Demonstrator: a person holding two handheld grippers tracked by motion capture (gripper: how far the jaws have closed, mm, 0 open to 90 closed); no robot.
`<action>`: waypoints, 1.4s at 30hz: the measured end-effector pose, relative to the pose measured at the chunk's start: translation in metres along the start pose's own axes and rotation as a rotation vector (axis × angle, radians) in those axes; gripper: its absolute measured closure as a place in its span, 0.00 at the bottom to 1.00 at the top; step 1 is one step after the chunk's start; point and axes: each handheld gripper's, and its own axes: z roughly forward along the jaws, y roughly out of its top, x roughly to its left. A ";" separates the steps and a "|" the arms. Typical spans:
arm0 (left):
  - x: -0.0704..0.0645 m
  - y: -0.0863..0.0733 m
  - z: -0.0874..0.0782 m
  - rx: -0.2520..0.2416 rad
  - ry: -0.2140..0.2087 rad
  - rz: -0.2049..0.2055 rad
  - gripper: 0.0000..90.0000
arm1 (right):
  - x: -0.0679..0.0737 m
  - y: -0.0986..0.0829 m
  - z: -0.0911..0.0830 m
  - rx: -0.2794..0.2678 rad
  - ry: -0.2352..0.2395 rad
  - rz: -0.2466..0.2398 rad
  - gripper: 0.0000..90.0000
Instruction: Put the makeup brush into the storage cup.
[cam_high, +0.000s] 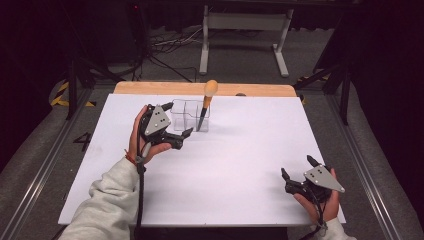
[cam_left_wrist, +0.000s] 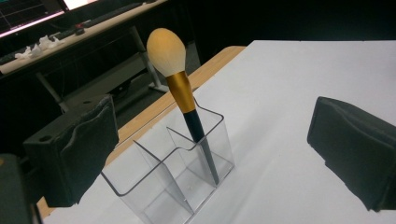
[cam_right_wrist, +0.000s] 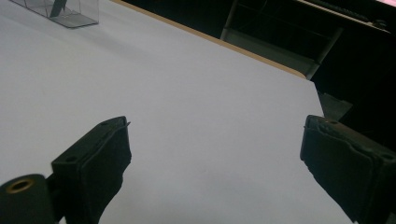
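Currently white tabletop (cam_high: 240, 165) is seen bearing clear divided organizer (cam_high: 190, 115) near far edge; makeup brush (cam_high: 206, 102) is stood in its right-hand compartment, bristle head up, leaning. Left claw (cam_high: 186, 134) is held just beside organizer, jaws spread, nothing gripped. Right claw (cam_high: 297, 167) is rested well apart at near right corner, jaws likewise spread. Step judged: brush placed or about to be grasped; which cannot be told. Next move calls for claw aligned round handle. No brand or writing is readable.

The brush (cam_left_wrist: 183, 100) has a cream-orange head, gold ferrule and dark handle; the organizer (cam_left_wrist: 175, 177) is clear plastic; the surface (cam_high: 240, 160) is plain white with a wooden edge; the fingers (cam_left_wrist: 77, 149) are black.
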 end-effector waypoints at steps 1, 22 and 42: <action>0.000 0.000 -0.002 0.002 -0.001 0.003 0.03 | 0.000 0.000 0.000 0.002 0.000 0.000 0.10; -0.010 -0.017 -0.025 0.019 -0.007 0.021 0.04 | 0.002 0.001 0.001 -0.003 0.009 -0.003 0.10; -0.014 -0.047 -0.055 0.084 0.009 0.013 0.03 | 0.007 0.006 0.010 -0.017 0.047 -0.017 0.10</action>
